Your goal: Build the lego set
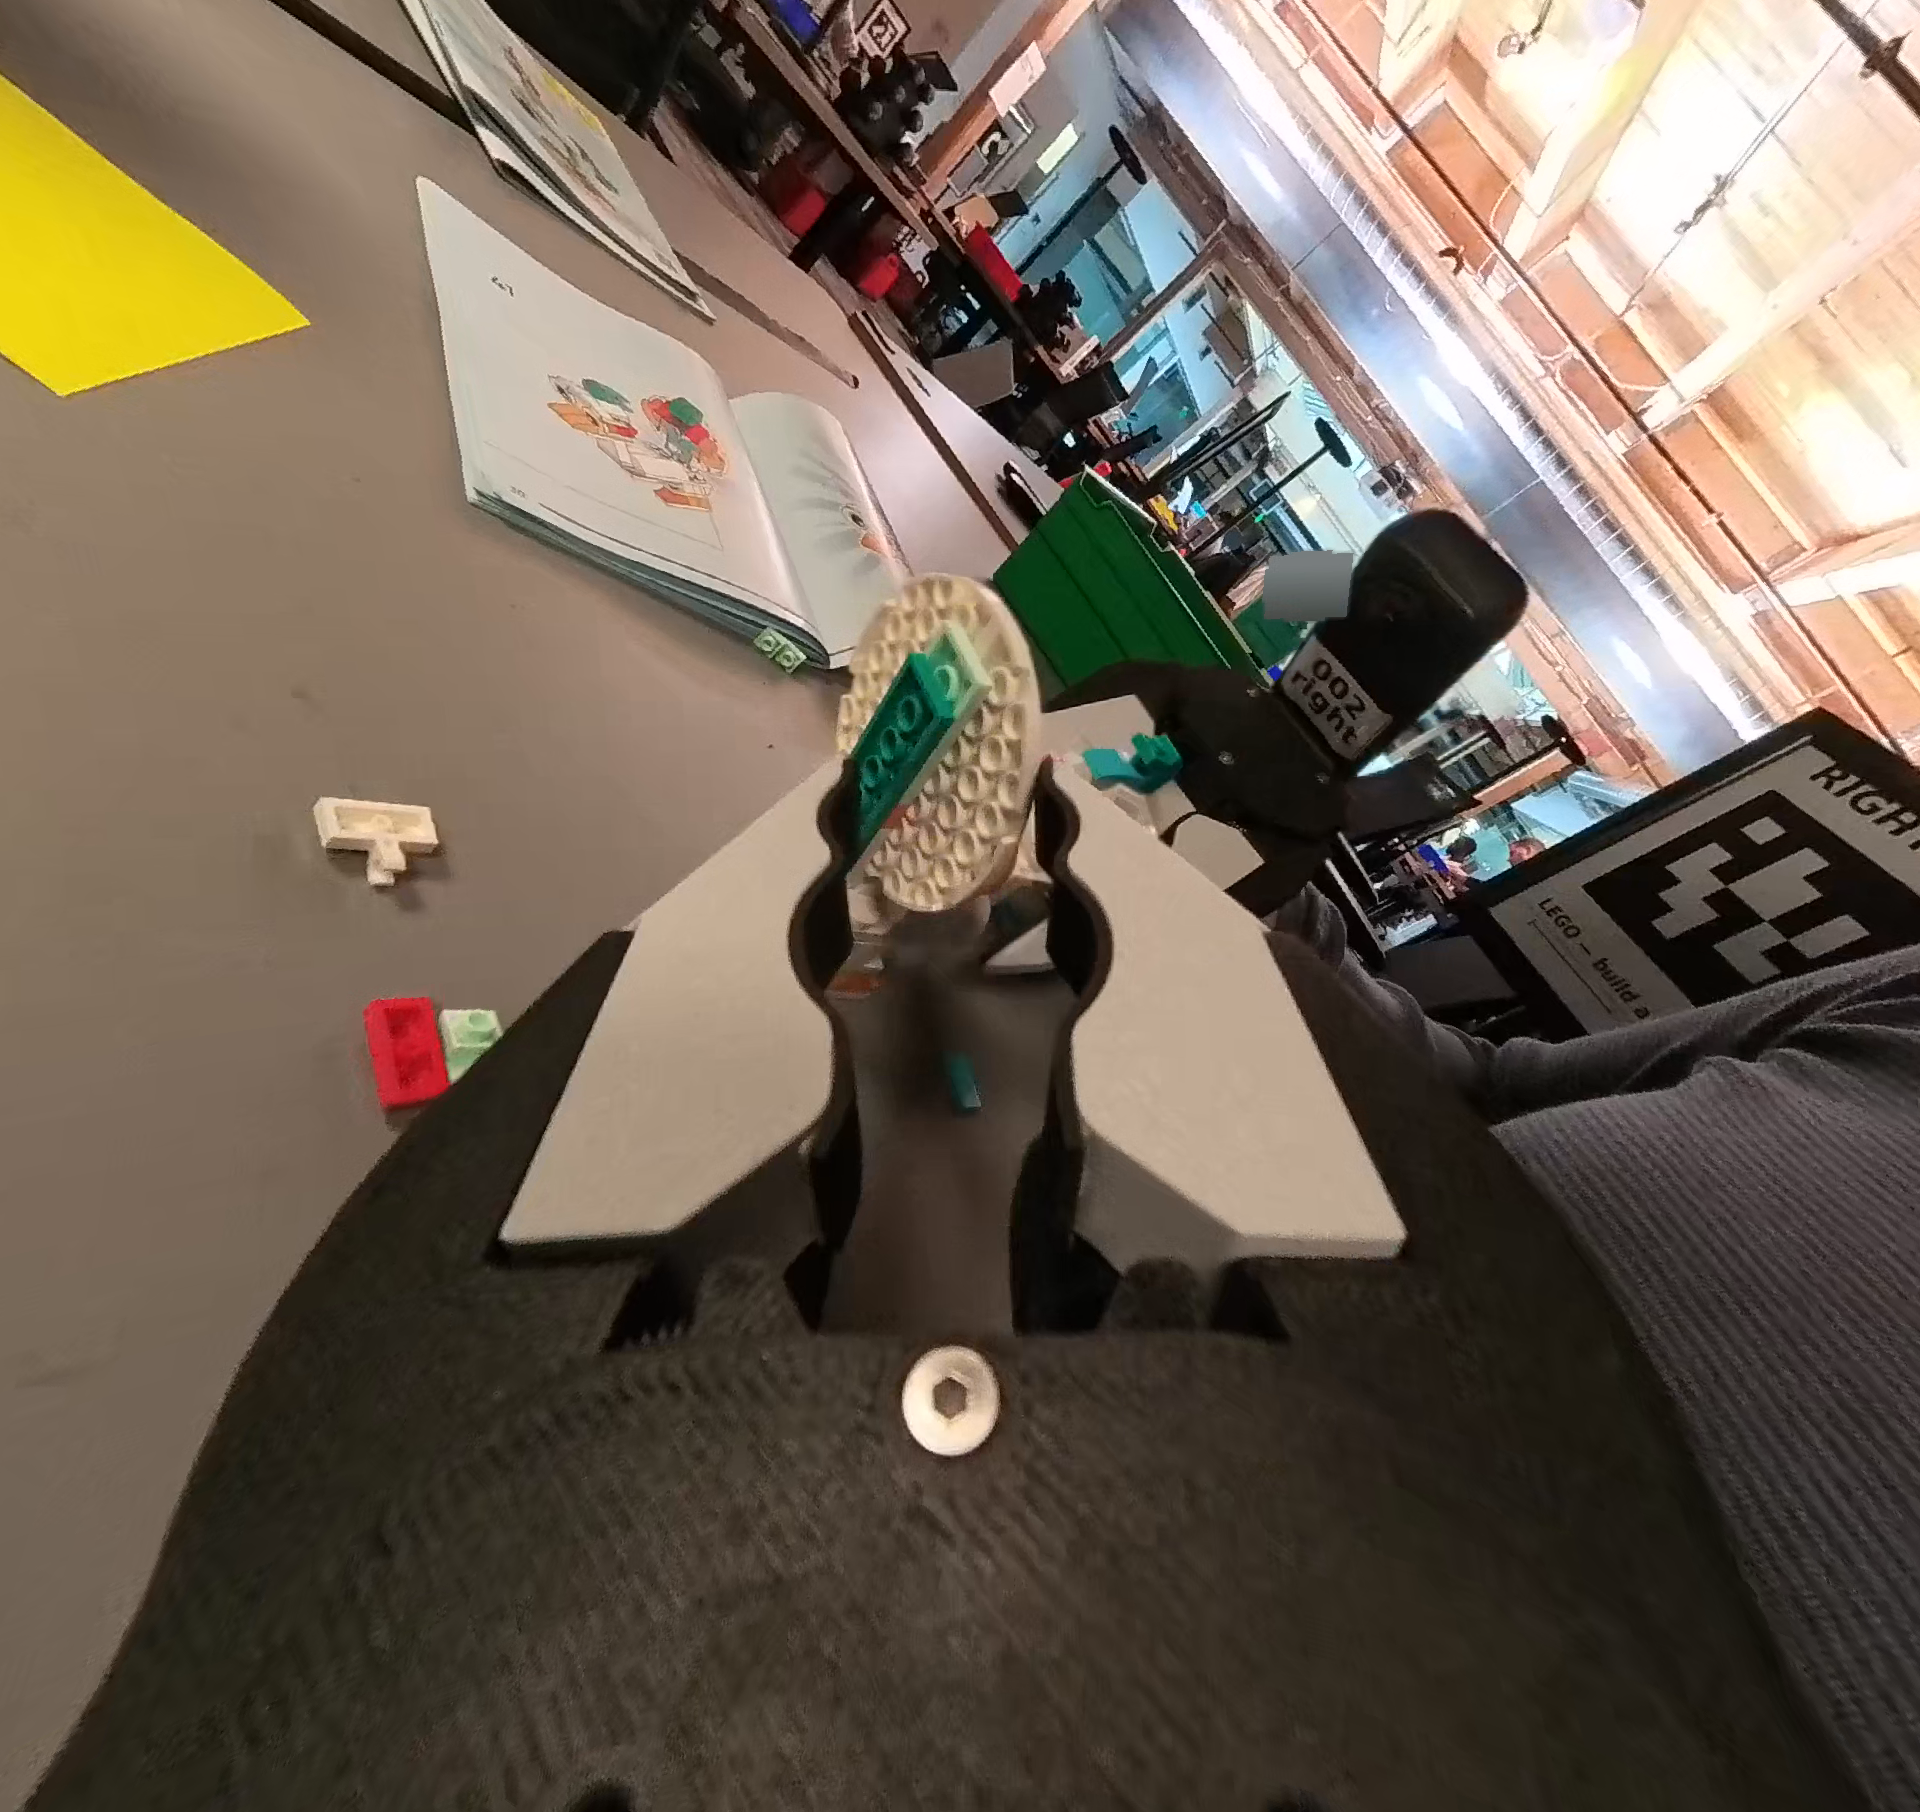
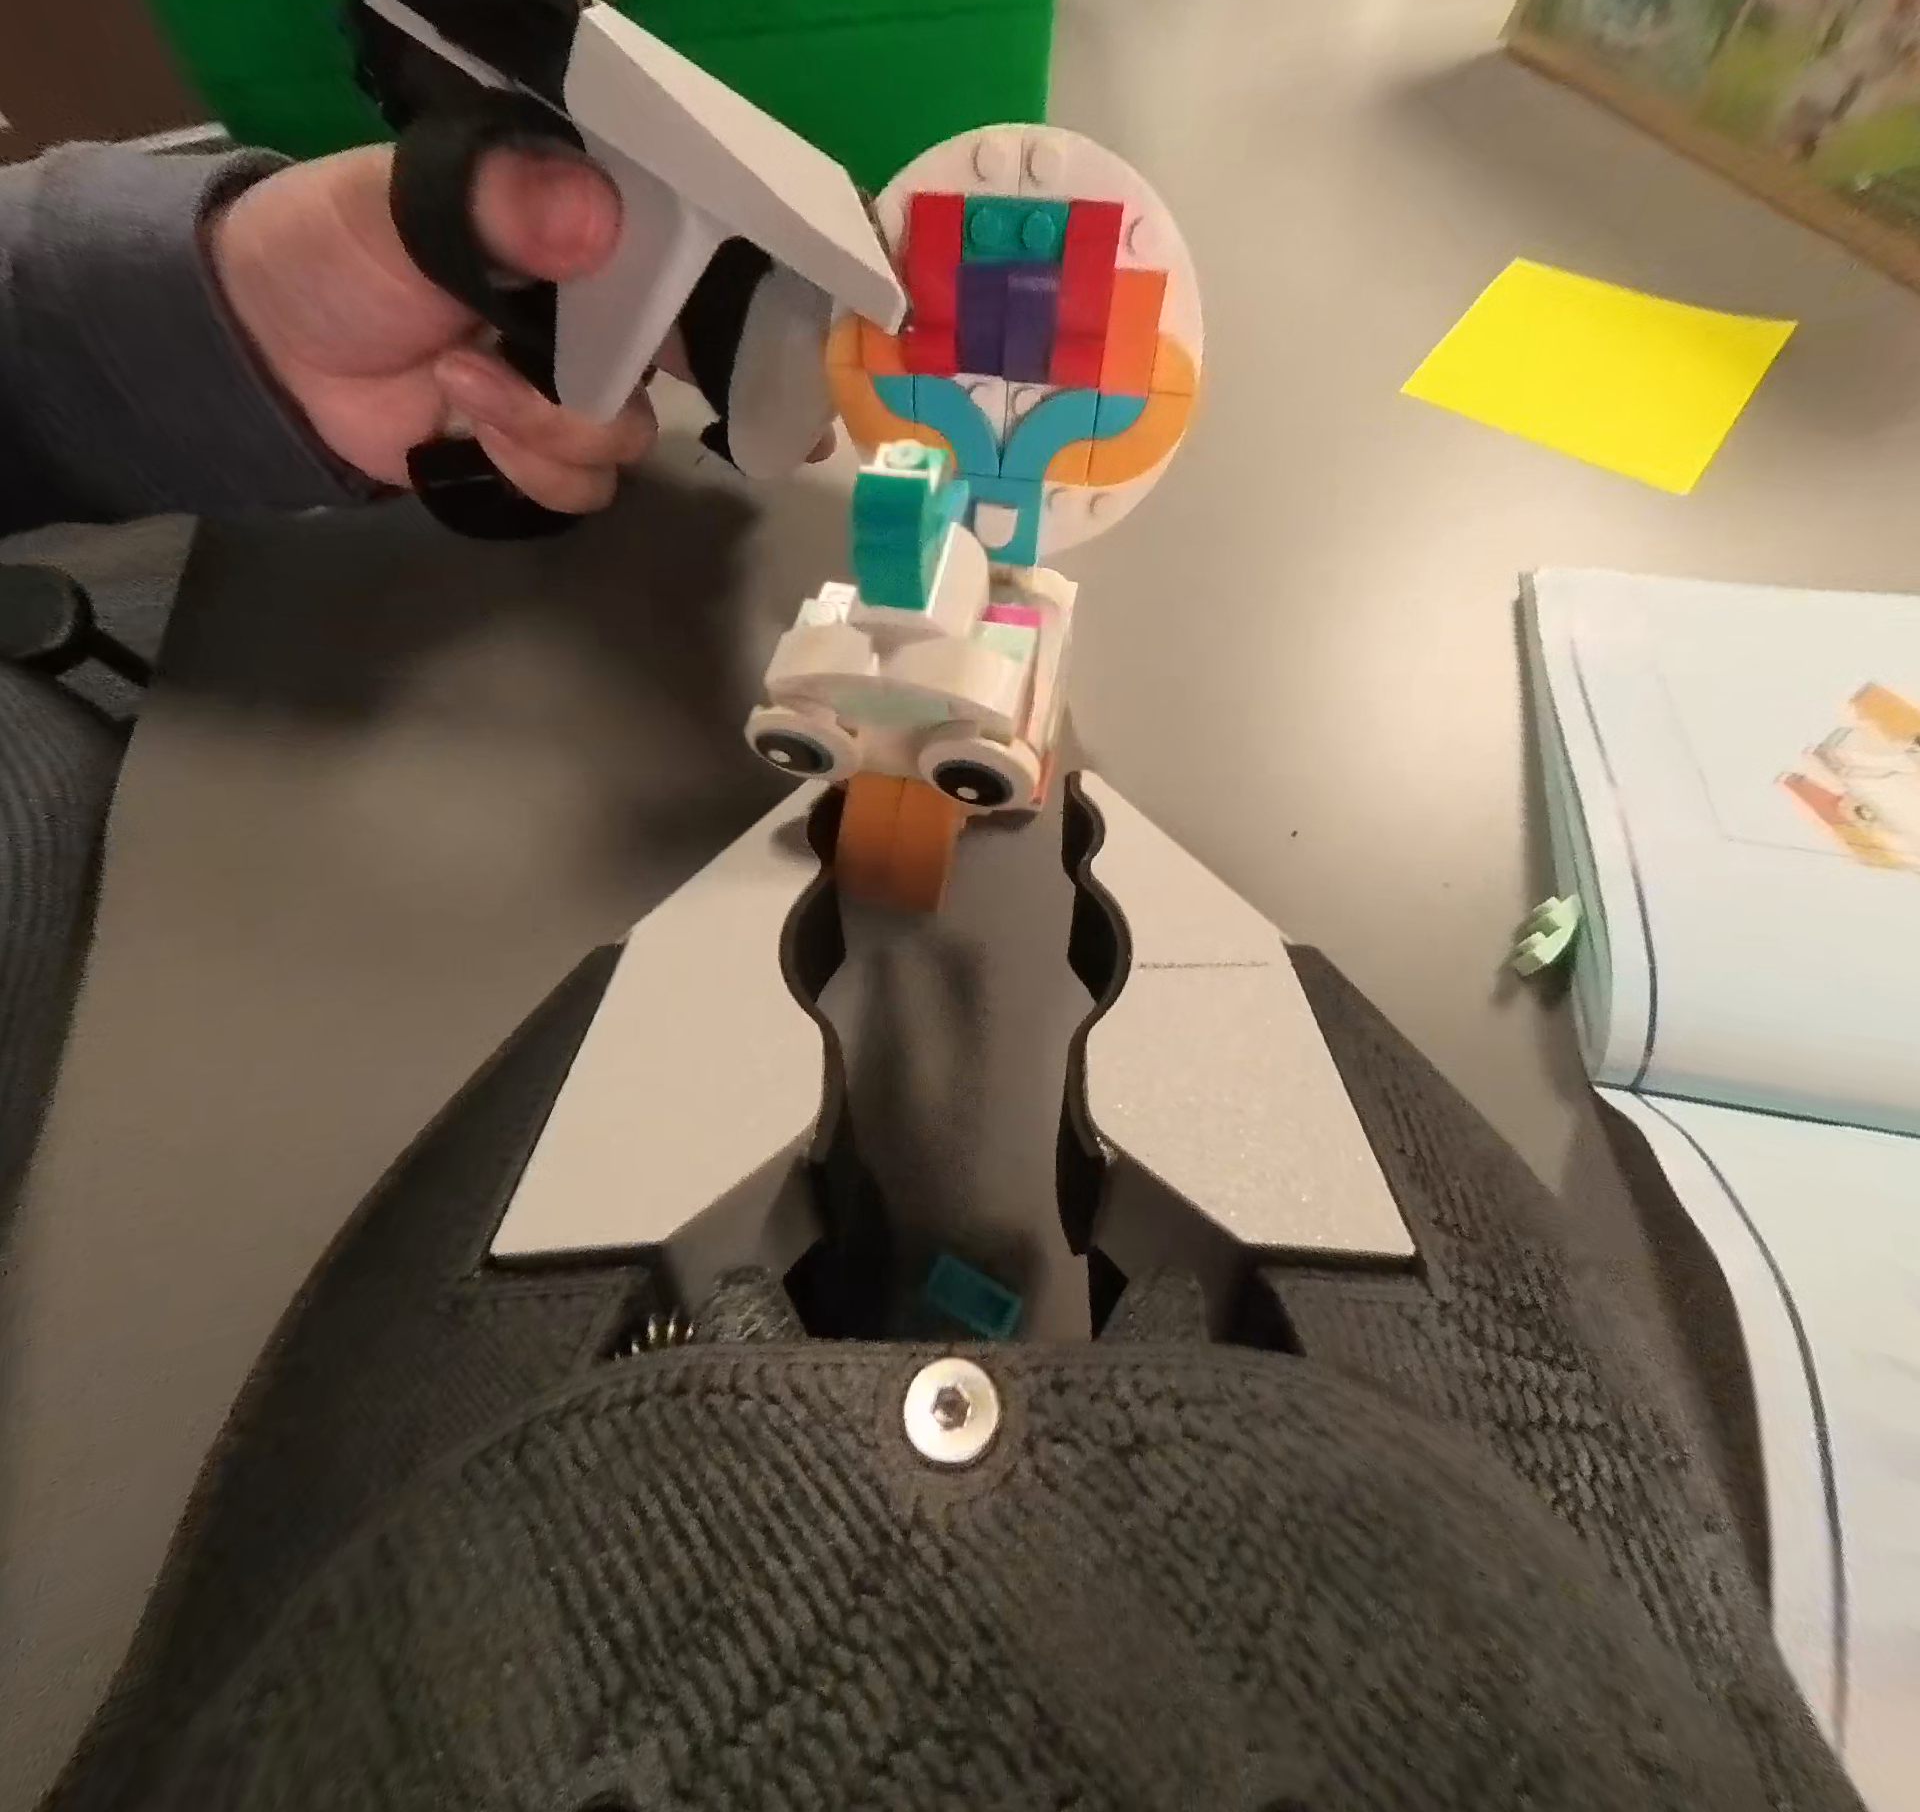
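Pinching the round disc (image 1: 940,754) of the light, snap-apart lego bird (image 2: 914,682) held above the table, the left gripper (image 1: 935,827) is narrowed on its rim while the right gripper (image 2: 940,827) clamps the orange beak (image 2: 894,853), best gripped at solid bricks

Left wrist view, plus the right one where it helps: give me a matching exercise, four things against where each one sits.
Things:
1. round white plate
2. red brick
3. yellow sheet
4. instruction booklet

Places:
A. lying open on the table, beyond the model
B. flat on the table, far left
C. loose on the table, touching a pale green piece
D. held up between the left gripper's fingers

Pairs: 1-D, 2-C, 3-B, 4-A
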The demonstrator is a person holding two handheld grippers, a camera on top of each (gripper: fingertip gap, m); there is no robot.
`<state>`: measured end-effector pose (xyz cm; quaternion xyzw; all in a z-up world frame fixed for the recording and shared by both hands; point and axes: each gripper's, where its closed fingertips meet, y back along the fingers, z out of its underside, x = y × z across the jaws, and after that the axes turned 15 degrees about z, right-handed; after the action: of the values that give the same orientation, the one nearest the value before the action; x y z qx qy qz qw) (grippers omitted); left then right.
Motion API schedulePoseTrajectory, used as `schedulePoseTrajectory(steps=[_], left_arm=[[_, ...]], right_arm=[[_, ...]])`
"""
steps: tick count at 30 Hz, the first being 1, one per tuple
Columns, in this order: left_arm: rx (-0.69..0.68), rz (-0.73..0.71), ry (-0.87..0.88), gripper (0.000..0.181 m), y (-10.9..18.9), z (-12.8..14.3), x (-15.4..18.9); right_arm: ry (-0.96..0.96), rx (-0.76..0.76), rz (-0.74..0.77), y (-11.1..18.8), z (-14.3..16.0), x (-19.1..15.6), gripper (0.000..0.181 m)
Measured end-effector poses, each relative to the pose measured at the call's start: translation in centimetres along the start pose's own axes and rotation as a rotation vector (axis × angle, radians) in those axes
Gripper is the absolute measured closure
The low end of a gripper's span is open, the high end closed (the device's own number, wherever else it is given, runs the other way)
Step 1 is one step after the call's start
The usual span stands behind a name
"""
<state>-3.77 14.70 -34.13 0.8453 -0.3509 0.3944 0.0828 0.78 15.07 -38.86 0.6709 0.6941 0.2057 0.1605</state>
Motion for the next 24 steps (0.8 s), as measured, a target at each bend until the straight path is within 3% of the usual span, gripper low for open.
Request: schedulePoseTrajectory(steps=[4,8,15,20,24], left_arm=[[0.010,-0.011,-0.001,0.146,0.2,-0.1,0.0],[0.029,-0.050,-0.033,0.135,1.2,-0.4,0.4],[-0.069,-0.164,-0.263,0.124,2.7,0.7,4.5],[-0.208,-0.271,-0.367,0.129,2.1,3.0,6.5],[-0.316,-0.419,-0.453,0.162,1.6,5.7,5.5]], right_arm=[[-0.019,0.004,-0.003,0.3,-0.2,-0.1,0.138],[-0.058,-0.006,0.023,1.4,0.1,0.1,0.119],[-0.103,0.028,0.216,7.4,-1.6,1.0,0.106],[-0.051,-0.101,0.325,8.1,-1.0,-0.8,0.135],[-0.045,-0.162,0.423,6.3,0.7,-2.3,0.165]])
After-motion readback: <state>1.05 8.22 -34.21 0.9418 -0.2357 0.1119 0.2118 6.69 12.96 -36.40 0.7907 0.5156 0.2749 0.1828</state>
